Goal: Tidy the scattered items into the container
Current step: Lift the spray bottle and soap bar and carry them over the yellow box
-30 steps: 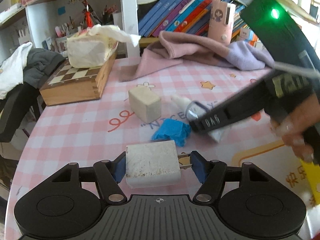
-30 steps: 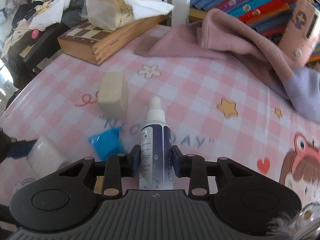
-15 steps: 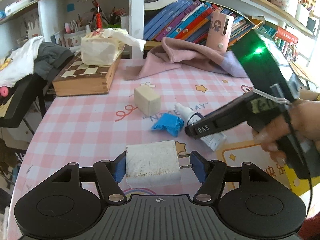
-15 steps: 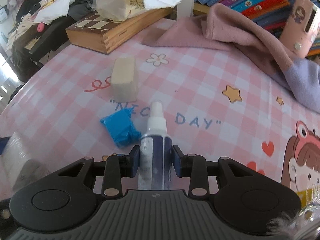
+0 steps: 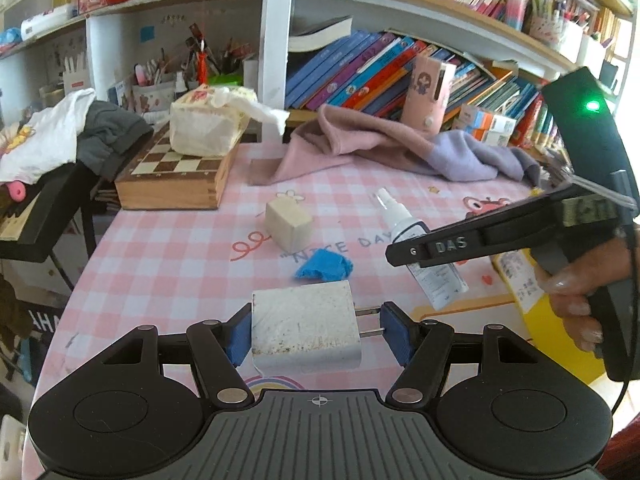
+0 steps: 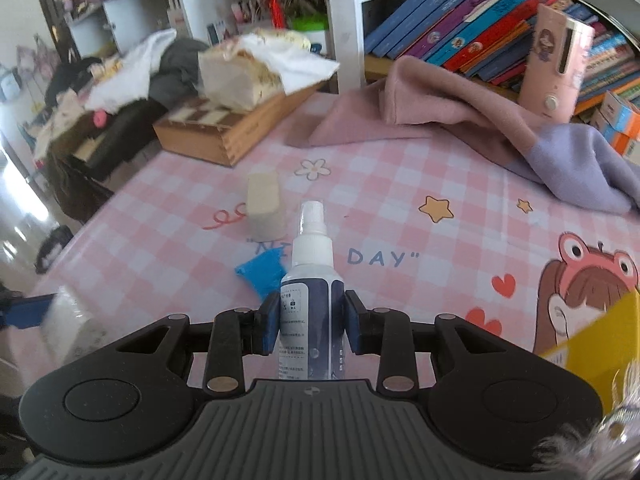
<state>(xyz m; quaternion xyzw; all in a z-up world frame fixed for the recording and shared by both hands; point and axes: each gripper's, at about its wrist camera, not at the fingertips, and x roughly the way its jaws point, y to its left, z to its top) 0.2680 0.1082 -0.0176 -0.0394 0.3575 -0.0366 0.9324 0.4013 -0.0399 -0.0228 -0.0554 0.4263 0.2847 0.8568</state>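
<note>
My left gripper (image 5: 316, 334) is shut on a white plug charger (image 5: 306, 334), held above the pink checked table (image 5: 168, 256); the charger also shows in the right wrist view (image 6: 68, 320). My right gripper (image 6: 312, 322) is shut on a white and blue spray bottle (image 6: 312, 292), also seen in the left wrist view (image 5: 416, 248), lifted off the table. A beige block (image 5: 289, 224) and a blue crumpled piece (image 5: 324, 266) lie on the table between the grippers. A yellow container (image 6: 592, 340) sits at the right edge, beside my right gripper.
A wooden chess box (image 5: 176, 176) with a wrapped bundle (image 5: 208, 124) stands at the back left. A pink and lilac cloth (image 5: 400, 148) lies at the back before the bookshelf. A pink device (image 5: 430, 88) stands on the cloth. The table edge runs along the left.
Both grippers have risen and pulled back from the table with their objects held. The right gripper with the bottle has shifted right, and the yellow container has come into its view.
</note>
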